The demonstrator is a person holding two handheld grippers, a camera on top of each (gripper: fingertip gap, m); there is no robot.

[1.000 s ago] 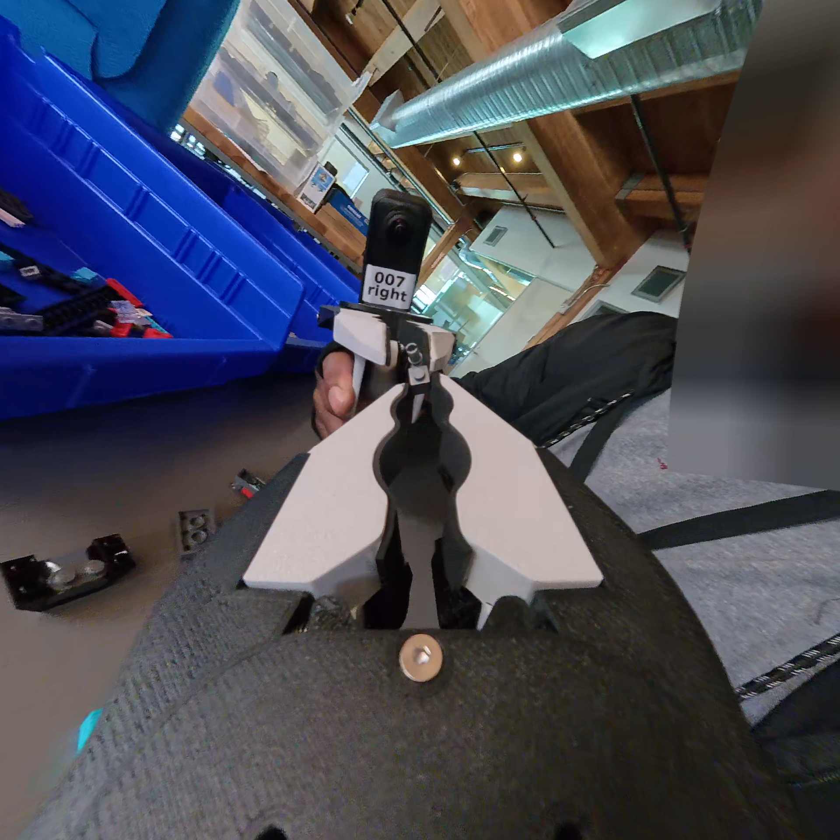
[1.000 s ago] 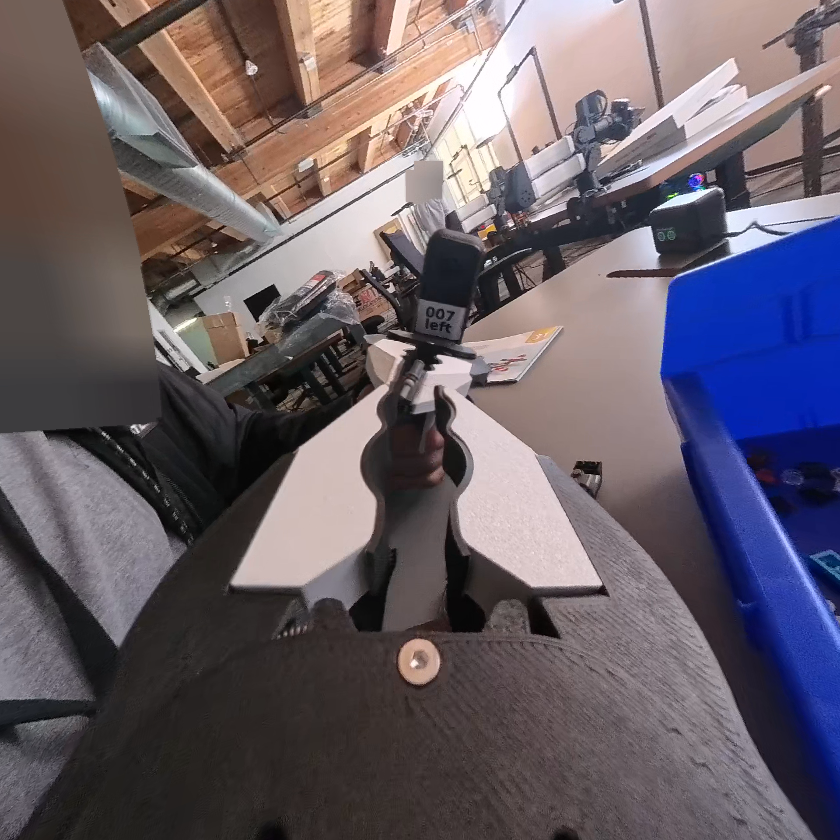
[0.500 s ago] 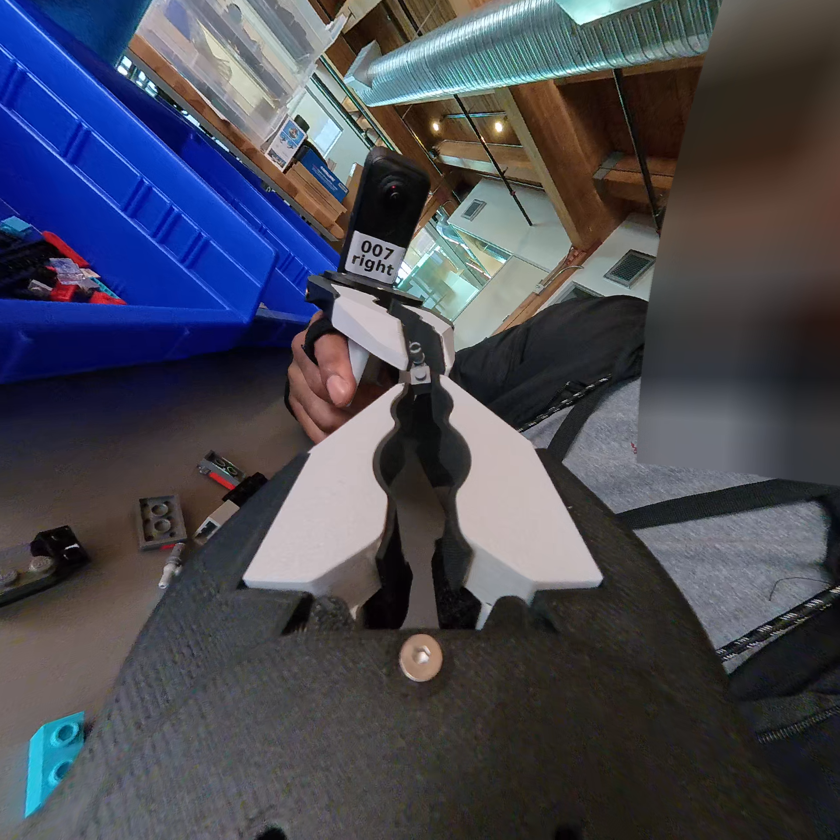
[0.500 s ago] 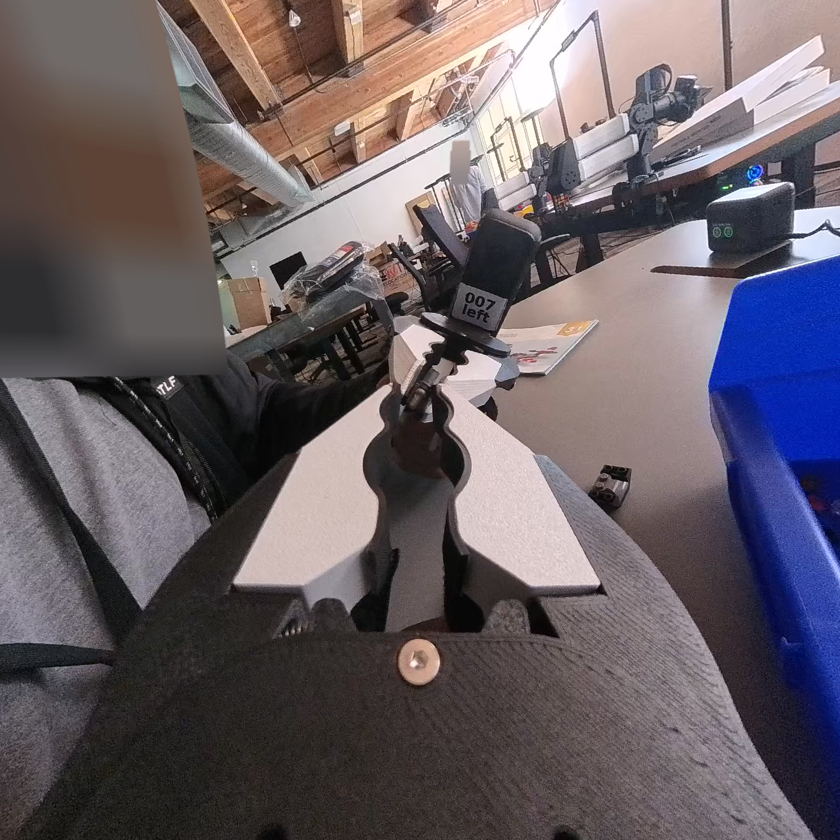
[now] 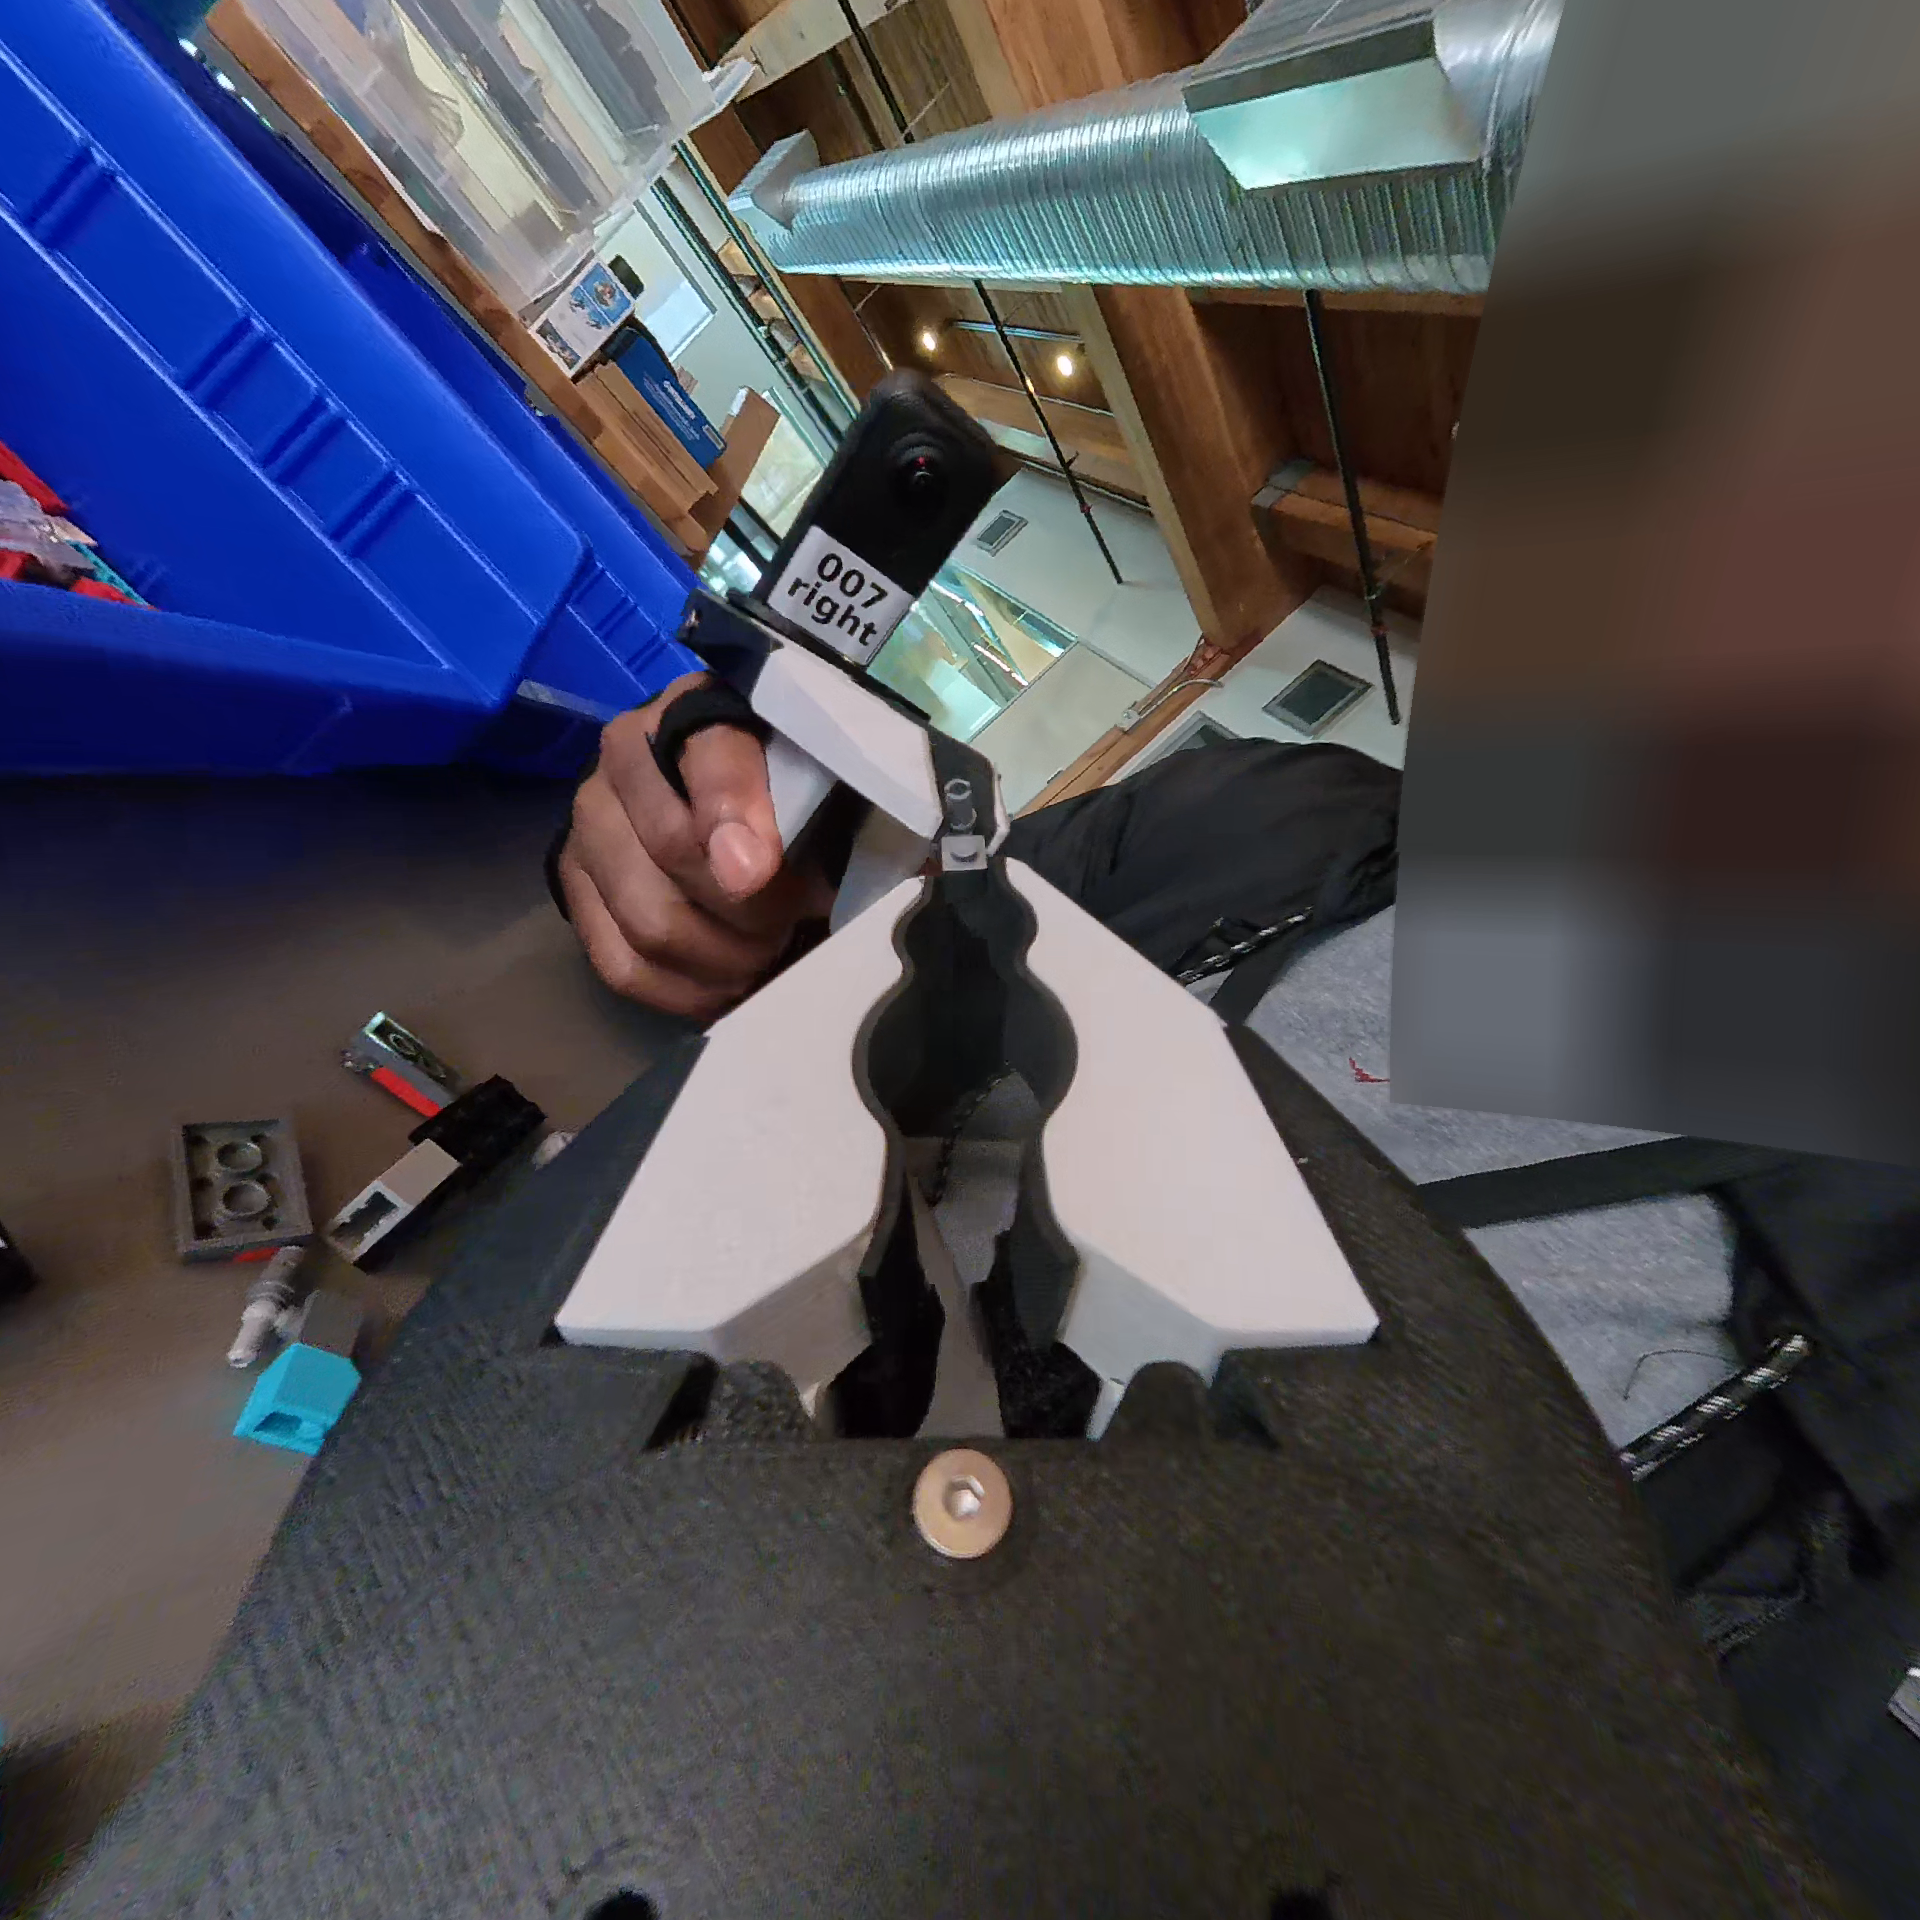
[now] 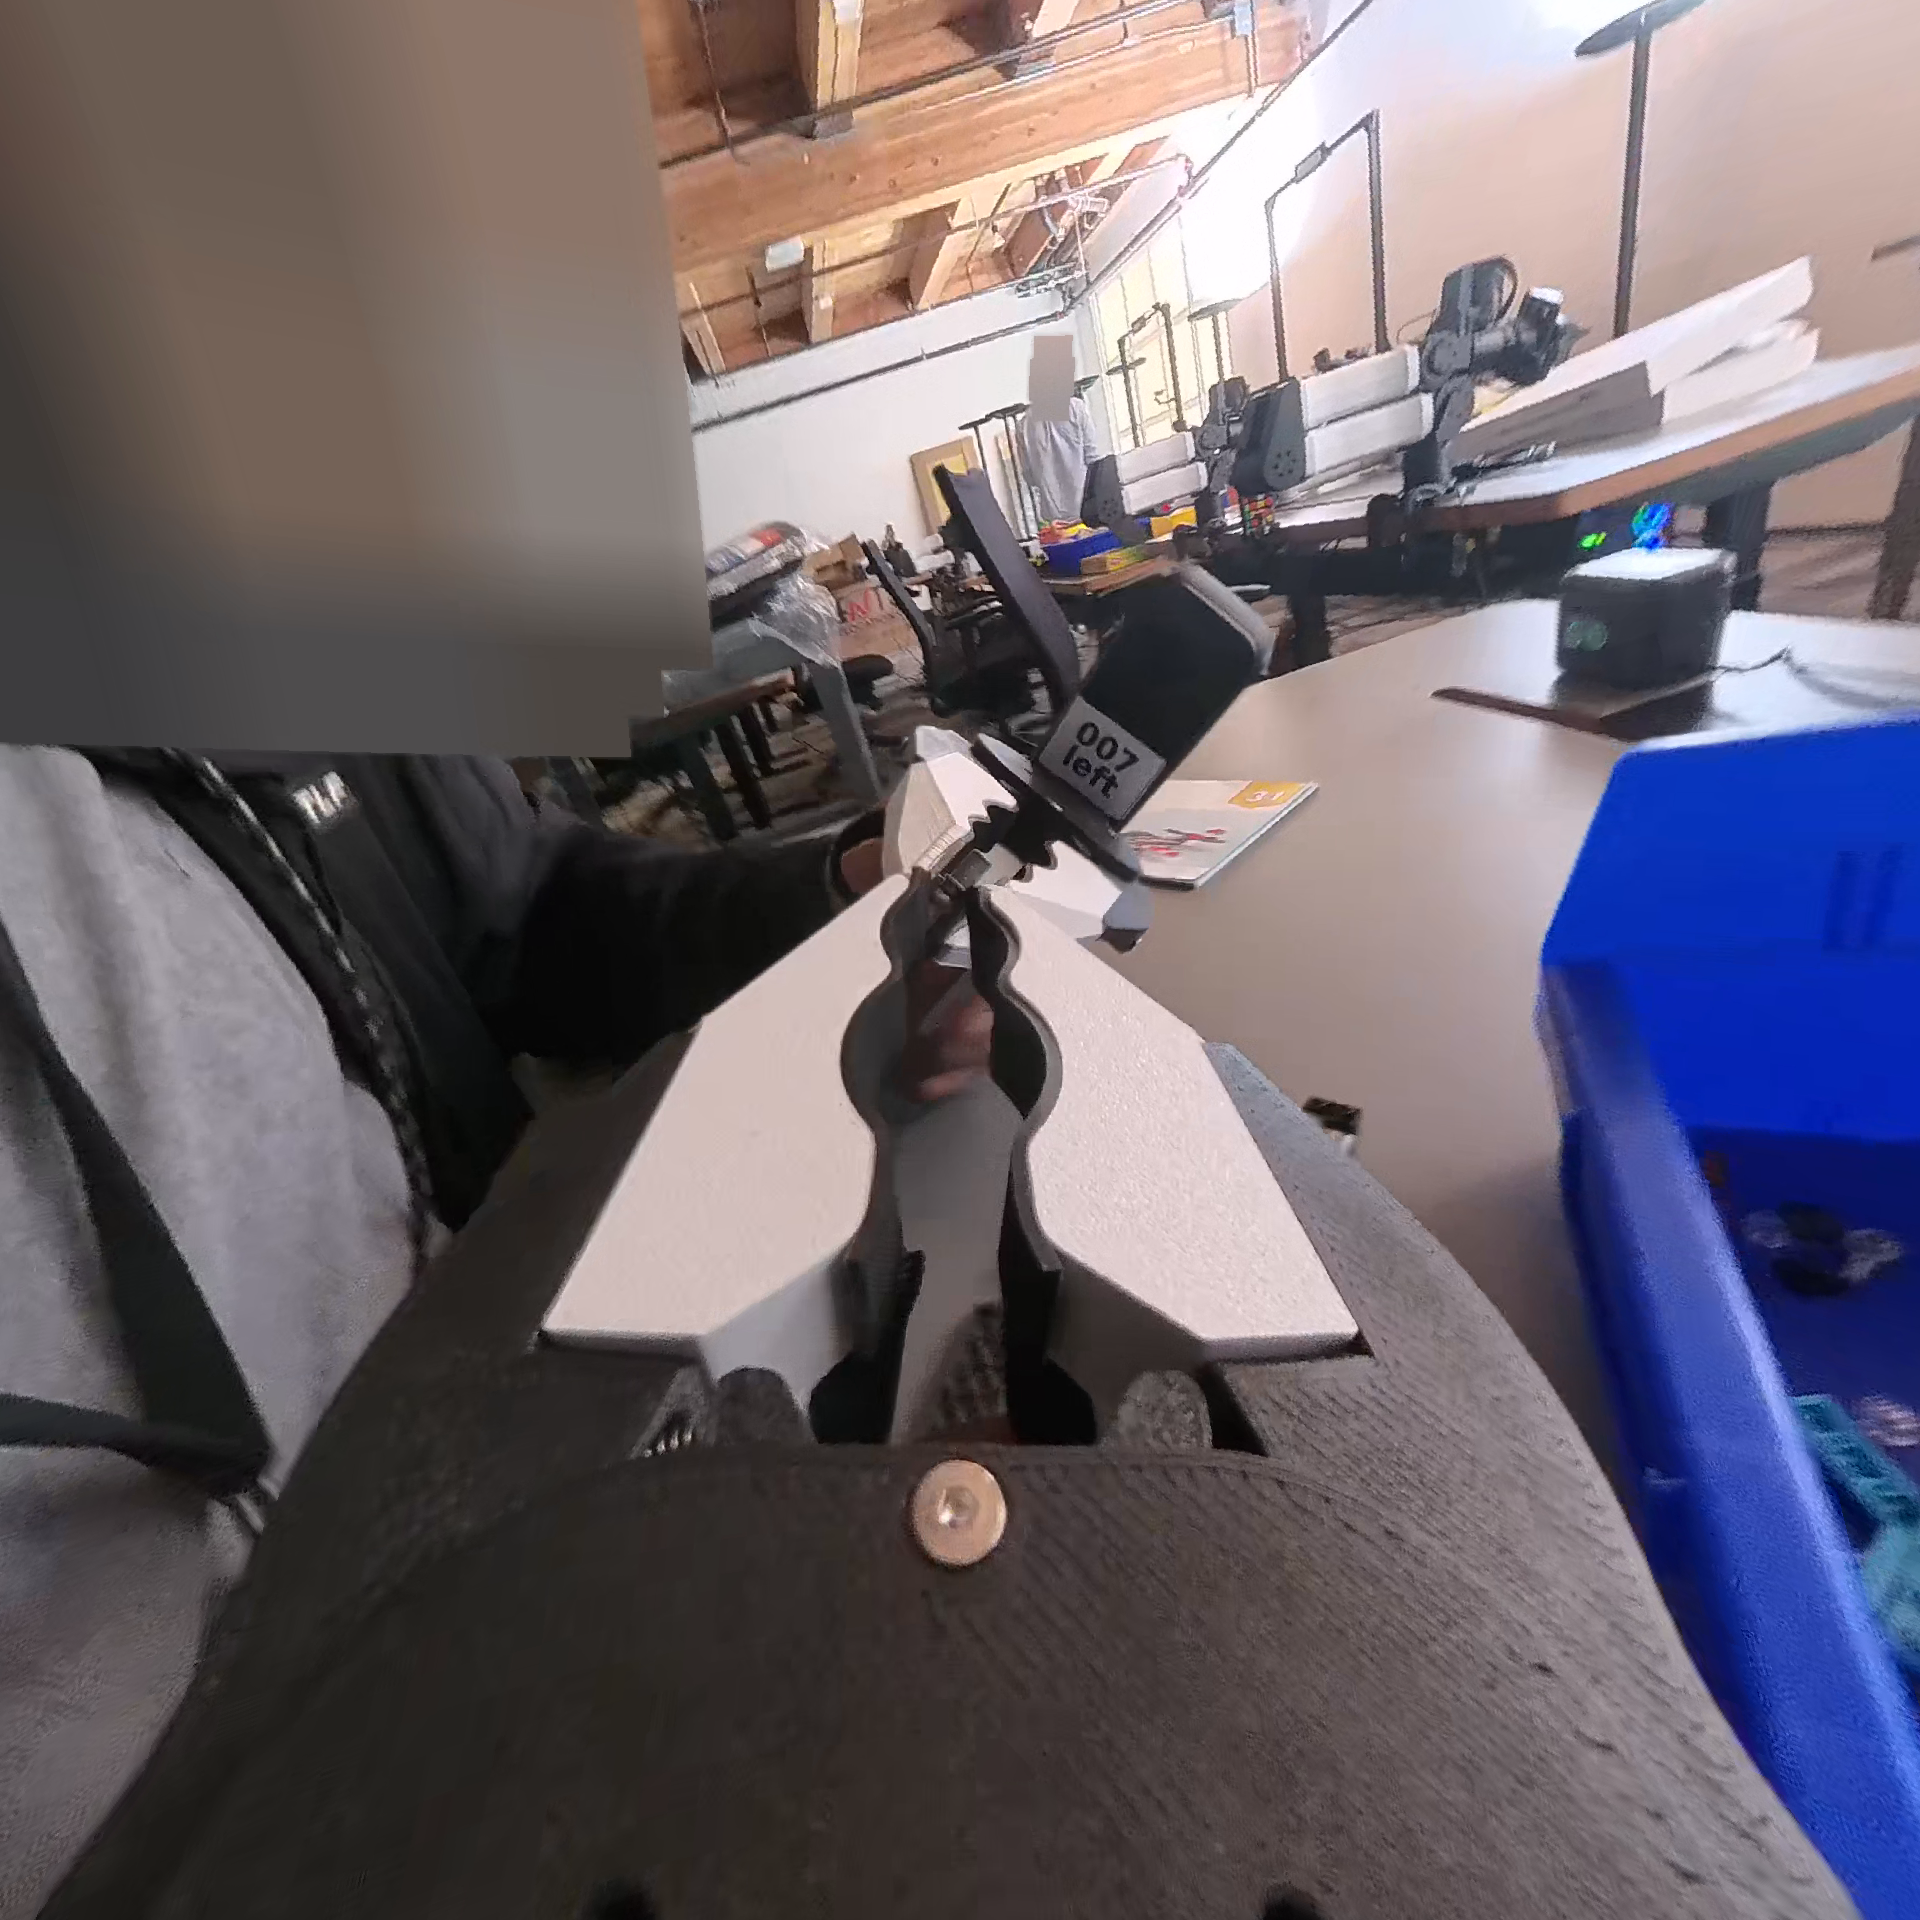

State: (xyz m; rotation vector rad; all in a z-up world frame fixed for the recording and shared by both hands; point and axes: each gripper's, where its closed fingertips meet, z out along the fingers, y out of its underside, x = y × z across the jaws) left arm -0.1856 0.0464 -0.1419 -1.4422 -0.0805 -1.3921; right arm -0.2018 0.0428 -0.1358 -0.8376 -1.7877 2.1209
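Observation:
My two grippers meet tip to tip above the brown table [image 5: 156, 987]. In the left wrist view my left gripper [image 5: 961, 871] is shut on a small grey brick piece [image 5: 961, 852]. The right gripper [image 5: 961, 805], held in a hand [image 5: 665, 883], faces it and pinches a small dark pin piece [image 5: 958, 795] that touches the grey piece. In the right wrist view my right gripper [image 6: 940, 891] is shut, and the left gripper [image 6: 961, 862] meets it, tilted to the right. The small pieces are mostly hidden there.
Loose bricks lie on the table at the left: a grey plate [image 5: 241, 1190], a teal brick [image 5: 296, 1397], a black and grey piece [image 5: 436, 1164]. A blue bin [image 5: 260, 520] with parts stands behind; it shows at the right [image 6: 1714, 1091]. A booklet [image 6: 1216, 831] and a black box [image 6: 1642, 613] lie farther off.
Both grippers stayed tip to tip on the small pieces while tilting. The right gripper leans more to the left in the left view. More loose bricks have come into view.

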